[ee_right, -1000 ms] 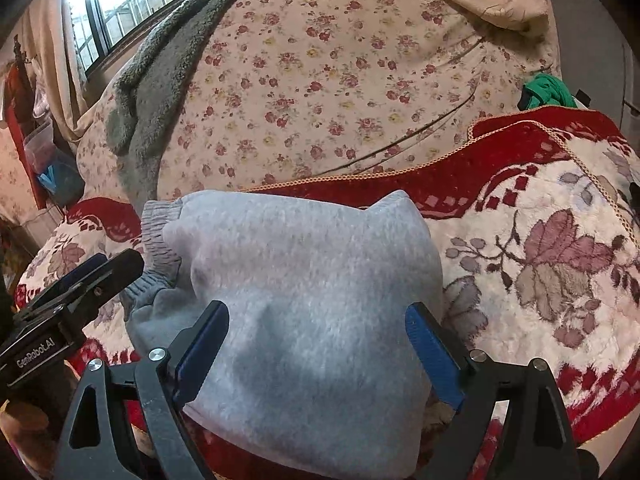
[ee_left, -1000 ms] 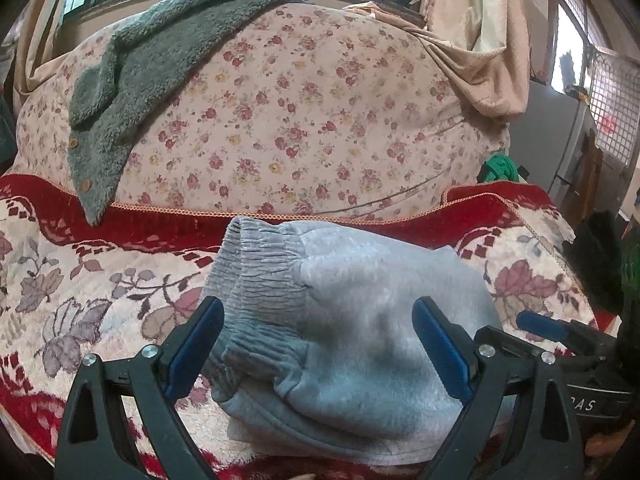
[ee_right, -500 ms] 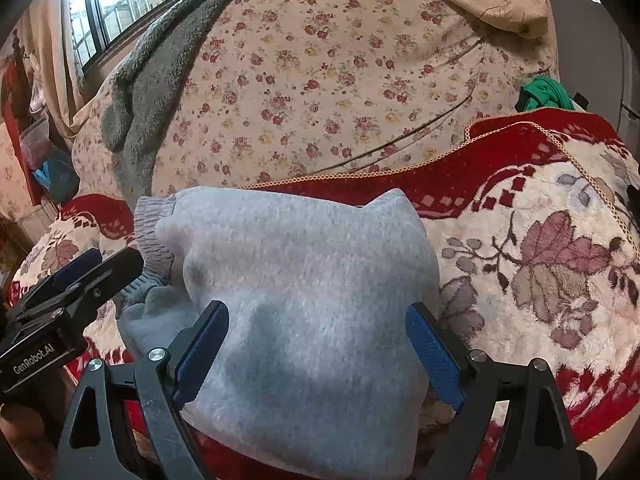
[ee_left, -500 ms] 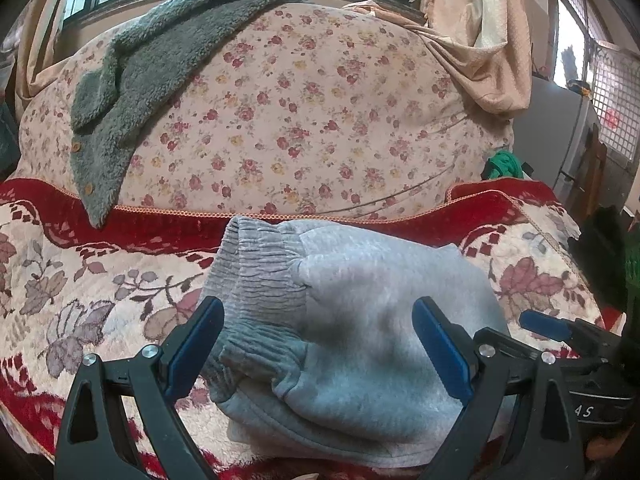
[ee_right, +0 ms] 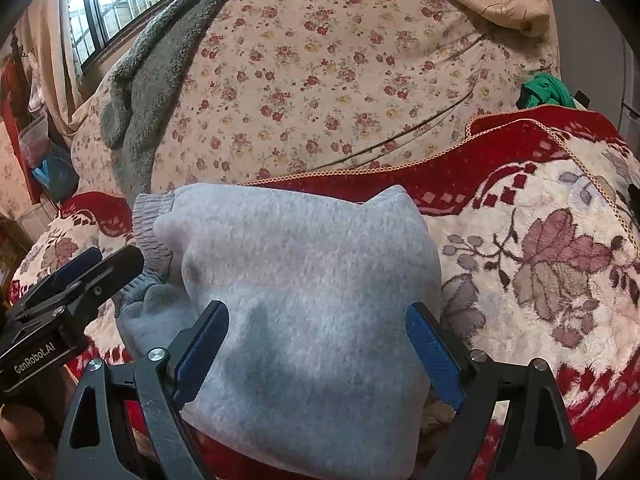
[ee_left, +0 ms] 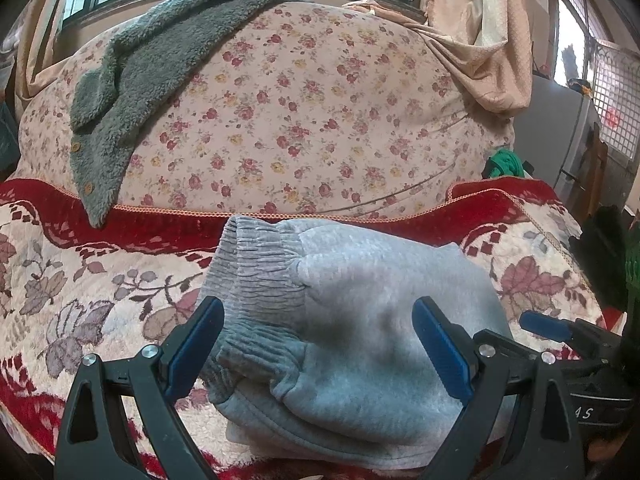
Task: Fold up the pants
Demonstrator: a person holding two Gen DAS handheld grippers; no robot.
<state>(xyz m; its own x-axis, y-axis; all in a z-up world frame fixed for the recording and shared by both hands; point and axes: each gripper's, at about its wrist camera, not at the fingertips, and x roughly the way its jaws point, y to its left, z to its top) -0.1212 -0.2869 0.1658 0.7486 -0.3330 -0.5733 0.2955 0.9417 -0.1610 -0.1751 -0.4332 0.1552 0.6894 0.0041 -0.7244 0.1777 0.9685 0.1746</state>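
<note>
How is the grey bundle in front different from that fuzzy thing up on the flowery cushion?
The grey pants are light, smooth and folded into a compact bundle on the red blanket. The fuzzy garment is darker grey-green, shaggy, buttoned and draped loosely. Both are soft clothing, held by neither gripper.

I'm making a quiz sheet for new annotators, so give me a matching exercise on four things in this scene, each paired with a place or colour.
Things:
1. pants
2. fleece garment
3. green cloth
4. left gripper

Descriptions:
A. draped over the floral cover
B. open, above the folded bundle
C. grey, folded on the red blanket
D. bunched at the far right edge

Pairs: 1-C, 2-A, 3-D, 4-B
</note>
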